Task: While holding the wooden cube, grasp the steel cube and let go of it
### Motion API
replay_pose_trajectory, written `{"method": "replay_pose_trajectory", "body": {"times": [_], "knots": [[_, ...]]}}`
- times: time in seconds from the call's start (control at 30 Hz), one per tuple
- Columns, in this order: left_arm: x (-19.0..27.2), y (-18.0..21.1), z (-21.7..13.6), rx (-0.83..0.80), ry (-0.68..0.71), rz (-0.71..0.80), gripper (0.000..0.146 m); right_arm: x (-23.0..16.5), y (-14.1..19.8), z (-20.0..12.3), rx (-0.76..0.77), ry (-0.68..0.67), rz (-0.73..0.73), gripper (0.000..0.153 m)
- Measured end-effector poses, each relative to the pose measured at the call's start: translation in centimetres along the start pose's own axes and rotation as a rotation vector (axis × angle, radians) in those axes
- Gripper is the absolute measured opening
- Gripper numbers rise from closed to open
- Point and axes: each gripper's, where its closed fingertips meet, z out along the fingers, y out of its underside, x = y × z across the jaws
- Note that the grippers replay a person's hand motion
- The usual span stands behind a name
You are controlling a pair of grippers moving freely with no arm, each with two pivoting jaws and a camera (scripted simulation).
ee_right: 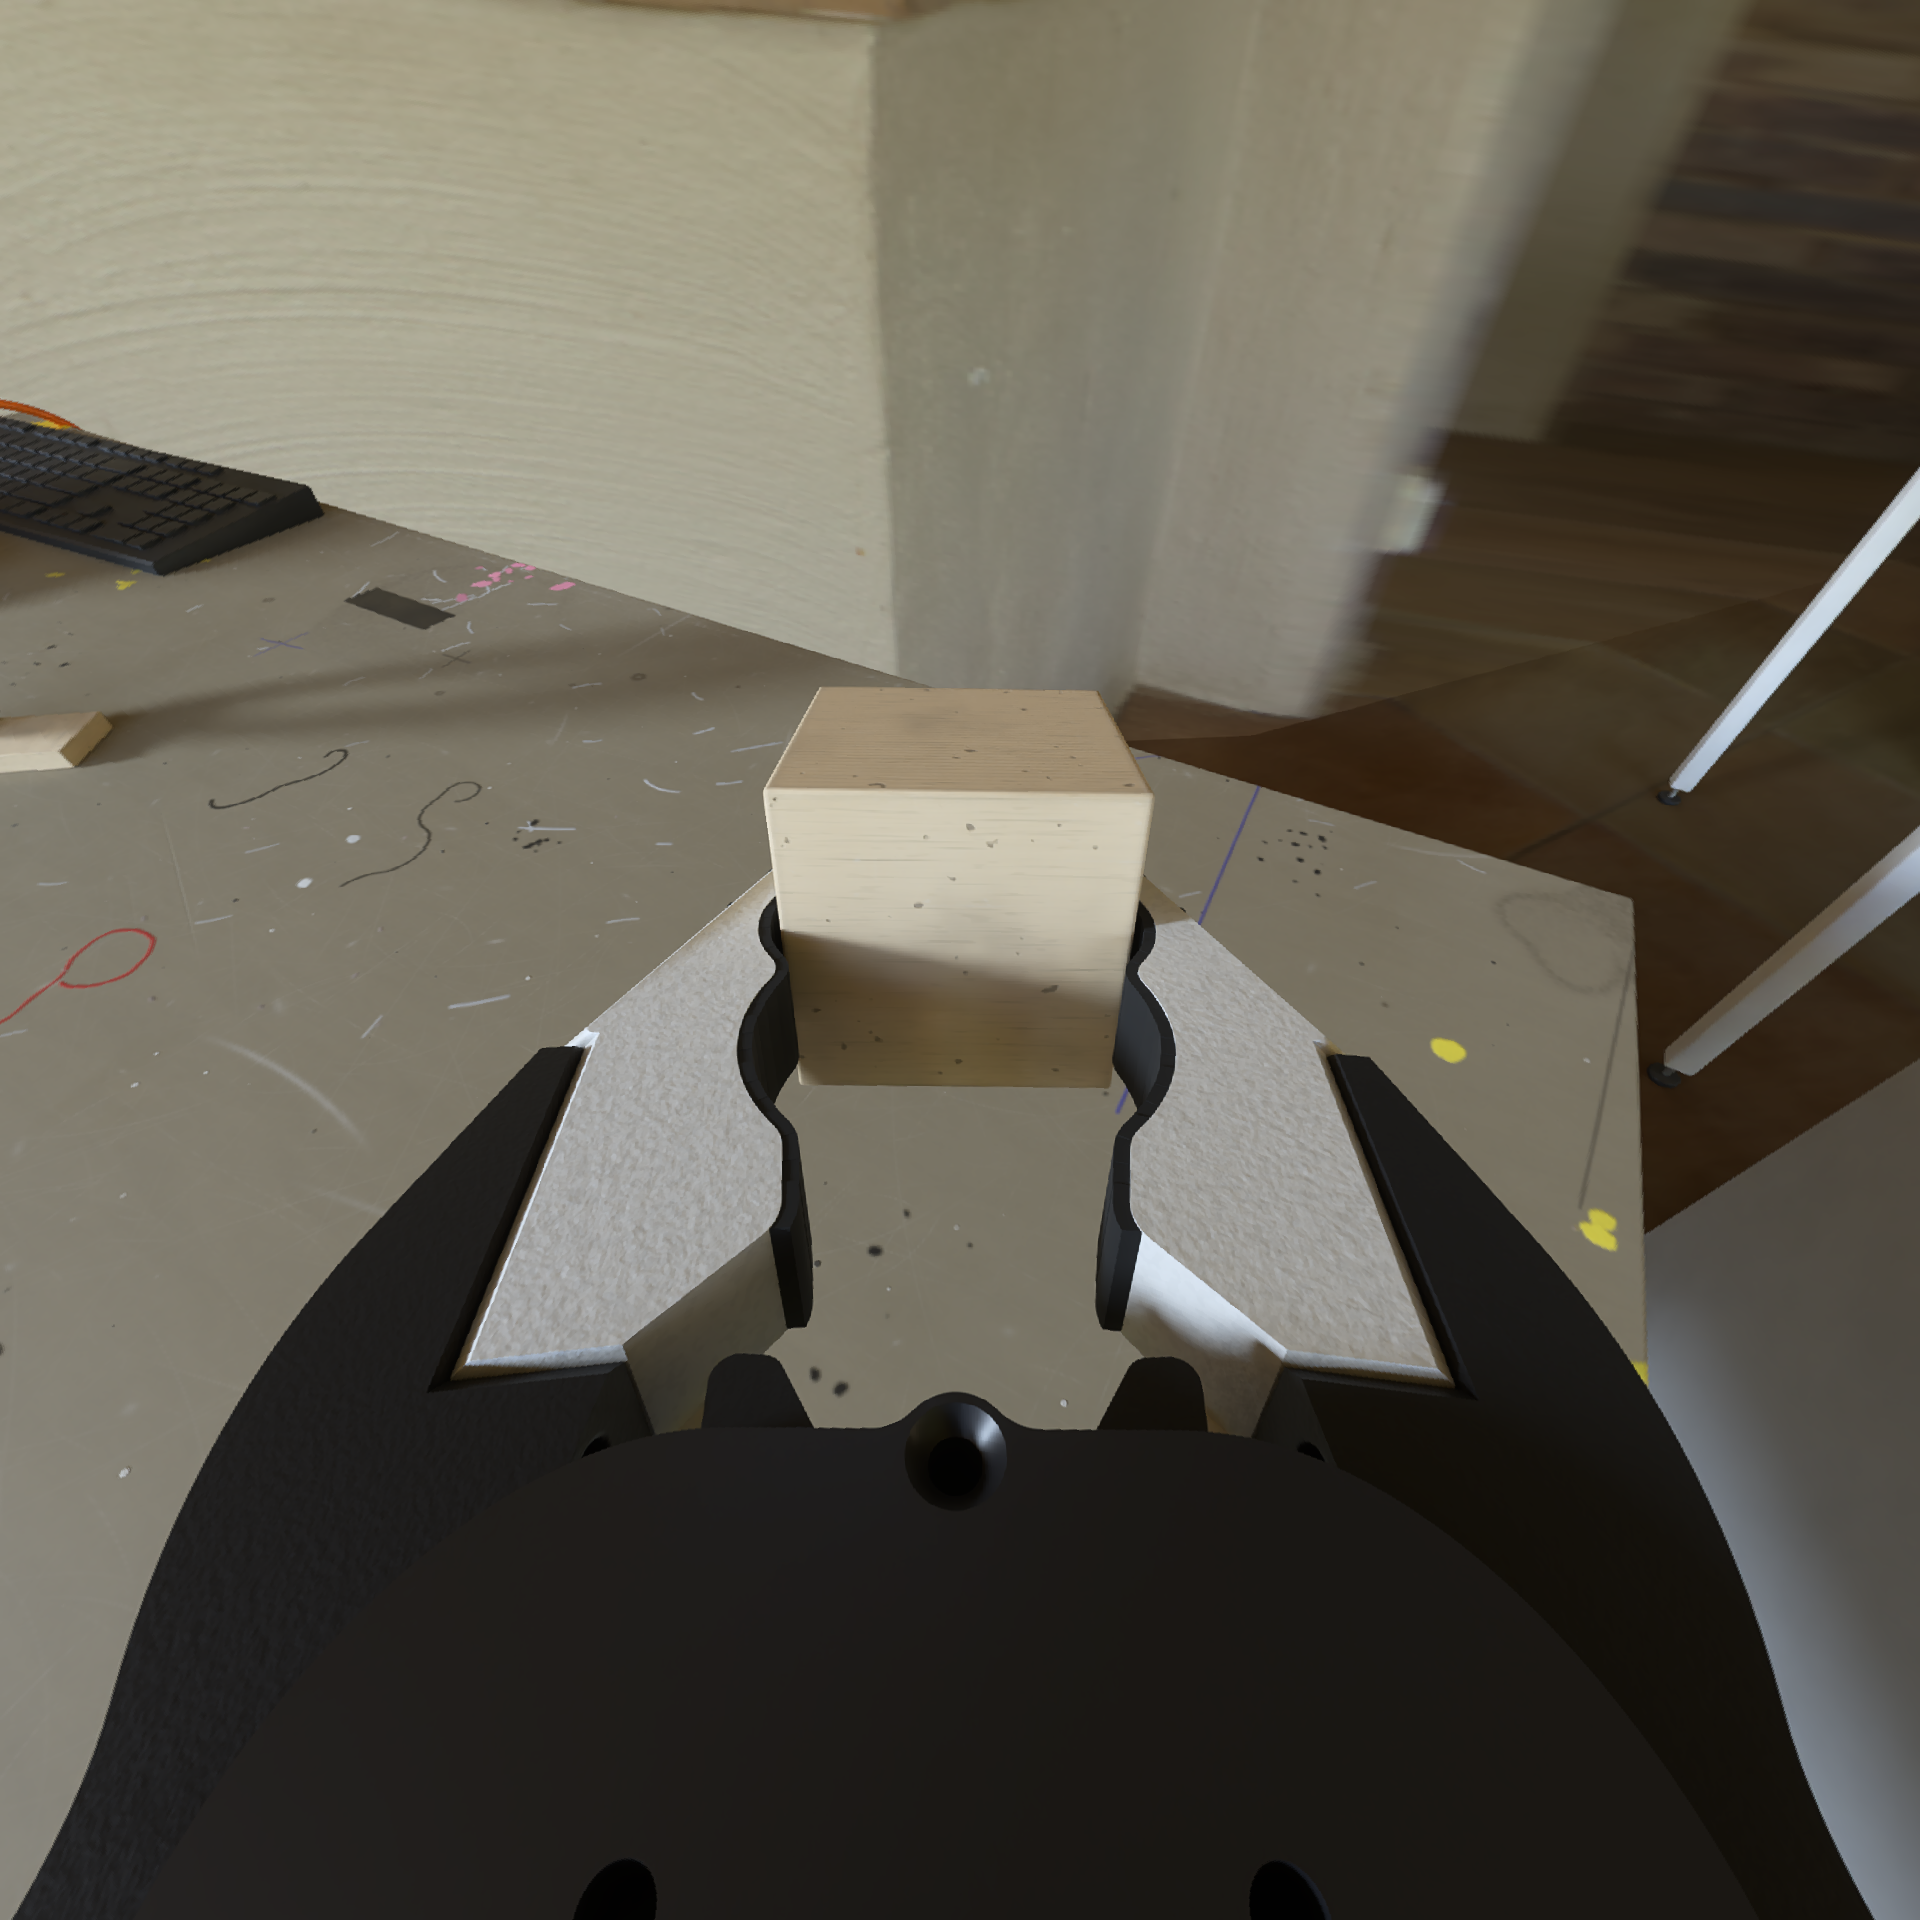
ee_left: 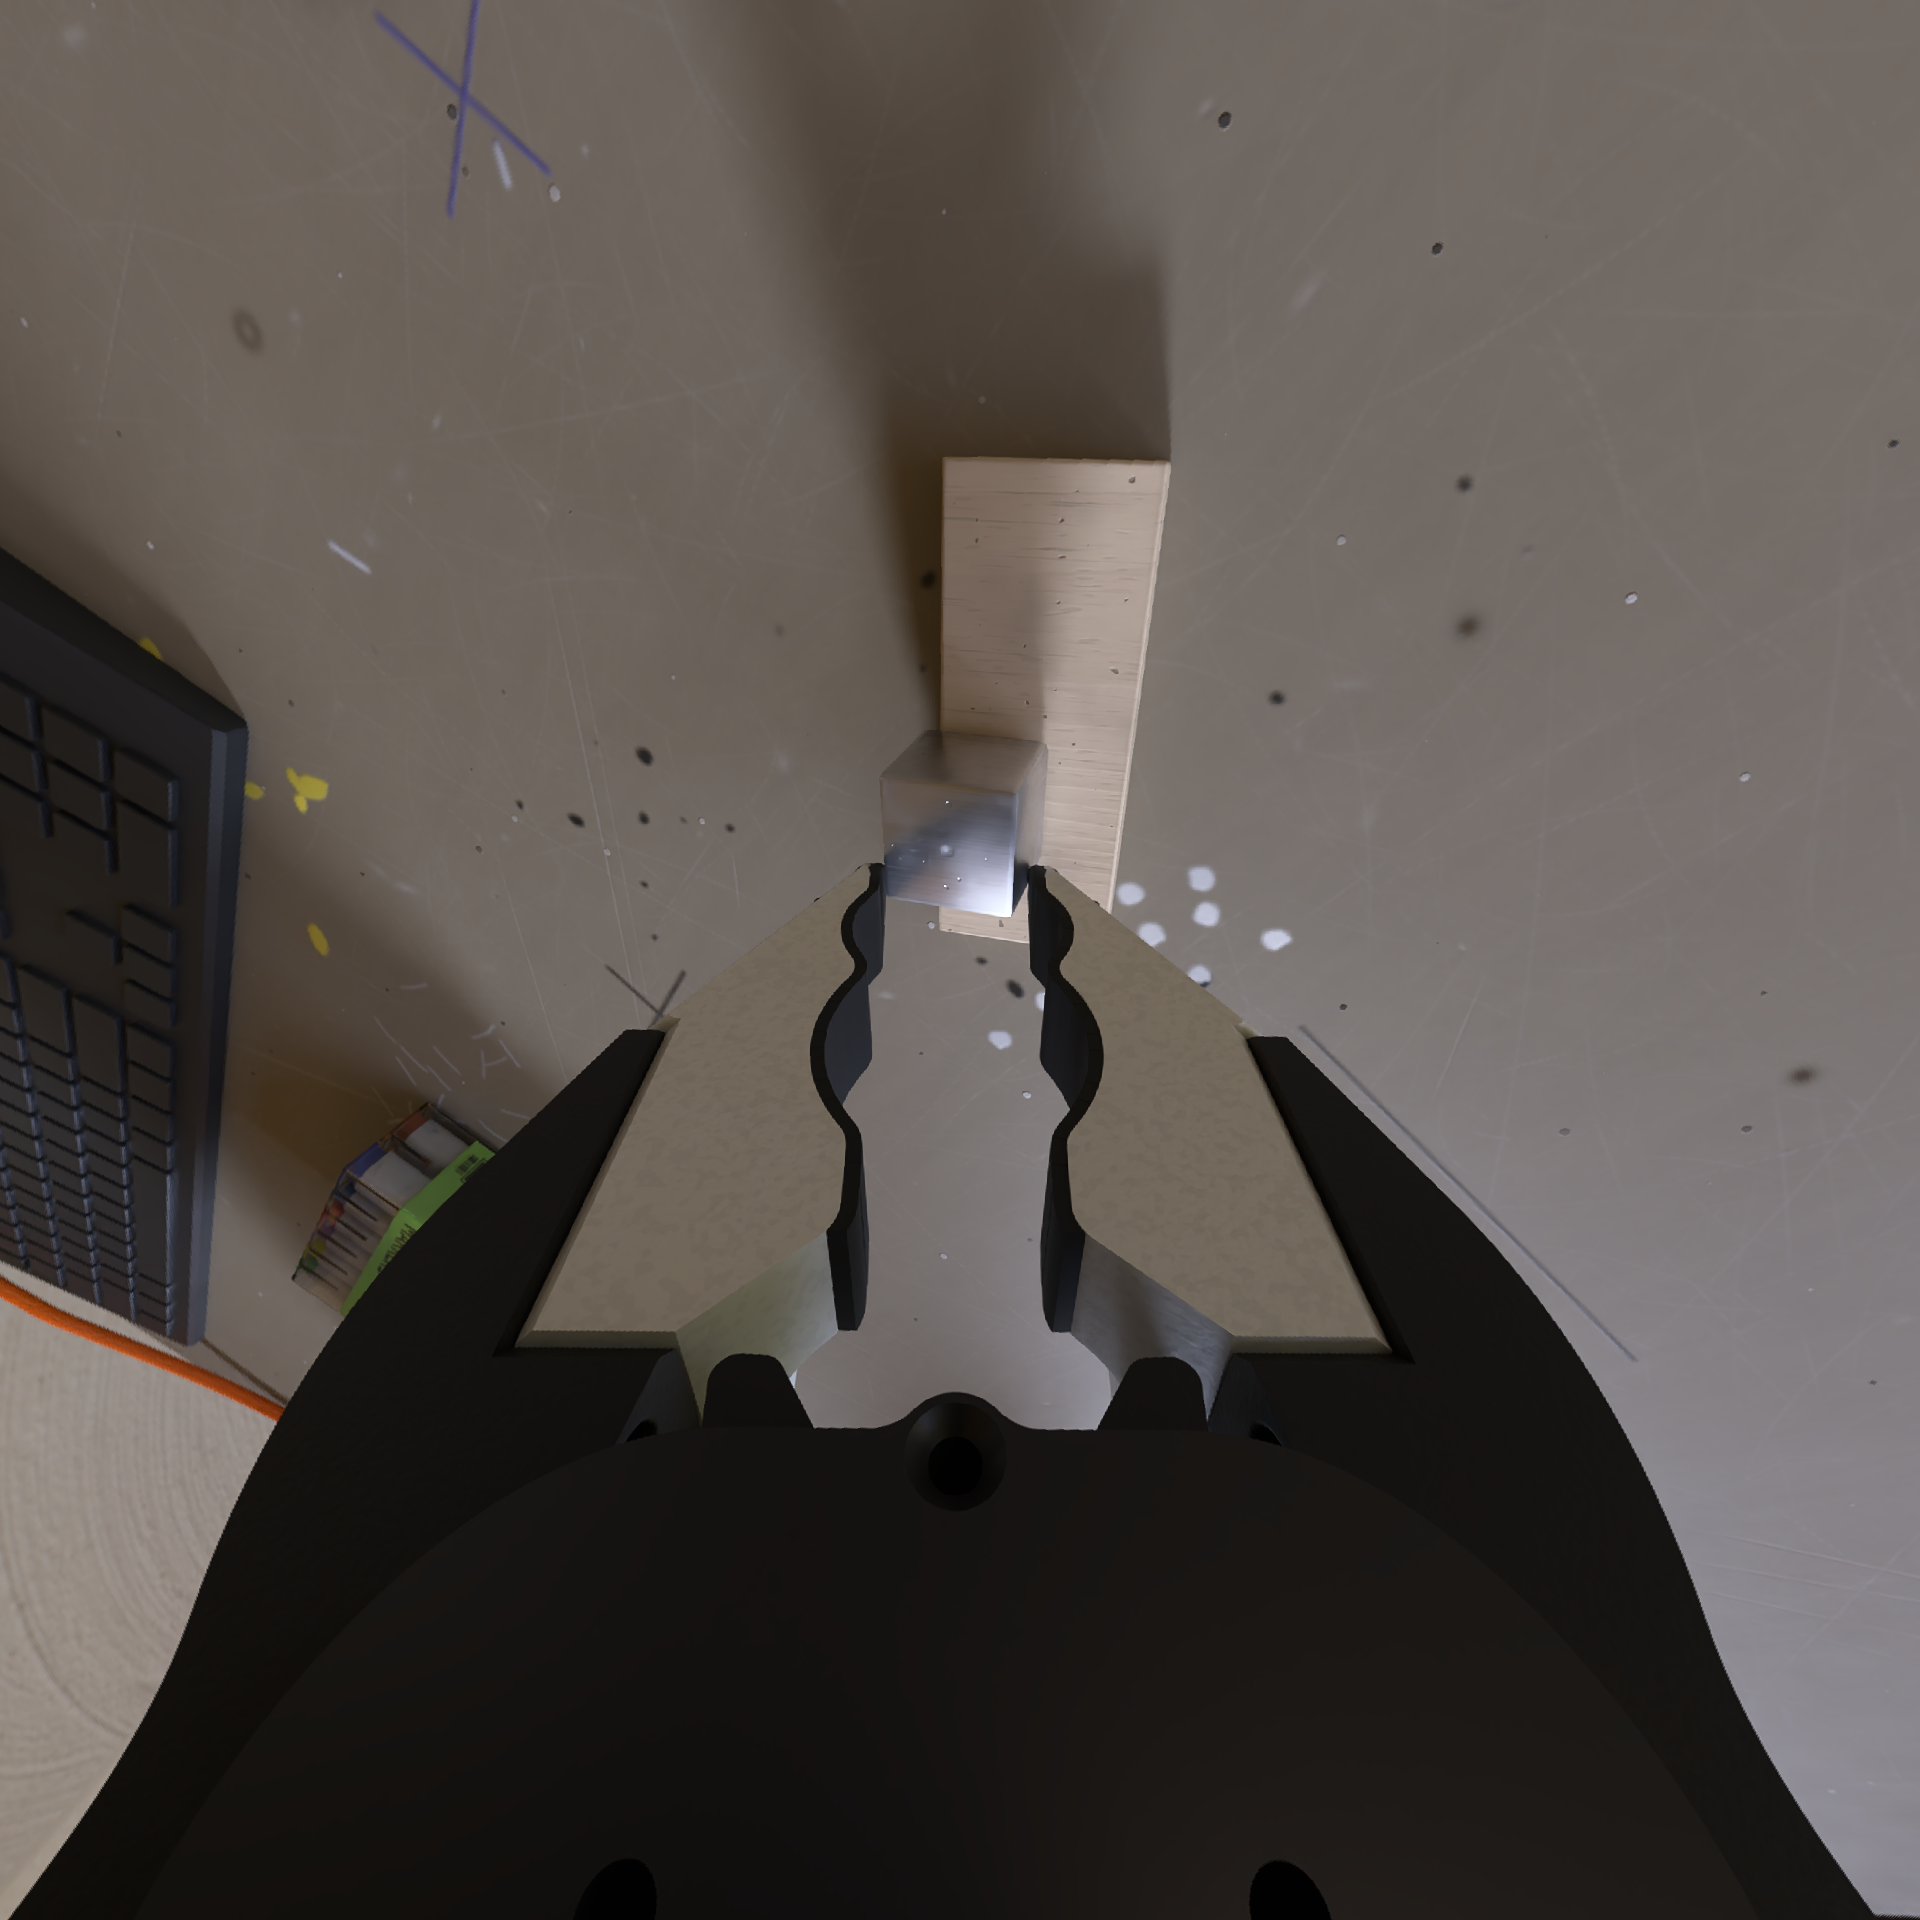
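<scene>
While a black keyboard (ee_left: 99,997) lies along the left edge of the scuffed, paint-flecked counter (ee_left: 1558,727) and a small green box (ee_left: 390,1210) sits near its corner, the ground straight ahead of the left tongs (ee_left: 956,883) is taken up by a pale wooden board (ee_left: 1049,623) lying flat. Over the near end of that board sits the steel cube (ee_left: 956,826), a small brushed grey block with a dull sheen and a few bright specks on its near face; the tips of the left tongs stand at its two lower corners, clamped on it as far as this view shows, though whether it rests on the board or is lifted clear of it cannot be told. In the right wrist view the same keyboard (ee_right: 145,499) appears far off to the left, with a cream wall (ee_right: 520,312) behind and white furniture legs (ee_right: 1787,644) to the right beyond the counter's edge. The right tongs (ee_right: 956,935) are clamped on the wooden cube (ee_right: 956,914), a pale, faintly grained block with dark speckles, held above the counter between the curved black pads.
</scene>
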Motion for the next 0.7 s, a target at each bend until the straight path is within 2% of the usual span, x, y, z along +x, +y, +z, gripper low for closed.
{"method": "replay_pose_trajectory", "body": {"times": [0.47, 0.57, 0.63, 0.7], "knots": [[0.4, 1.4, -0.1, 0.044, 0.11, -0.008, 0.027, 0.1, 0.2, -0.4, -0.02, 0.019, -0.023, 0.06], [0.2, 1.2, -0.4, 0.086, 0.085, -0.033, 0.045, 0.0, 0.2, -0.3, -0.017, 0.013, -0.018, 0.06], [0.1, -0.5, -2.0, 0.205, 0.083, -0.072, 0.052, -0.1, 0.1, -0.1, -0.013, 0.008, -0.021, 0.06], [0.1, -3.9, -5.0, 0.437, 0.083, -0.113, 0.057, -0.3, -0.1, 0.2, -0.004, -0.003, -0.024, 0.06]]}}
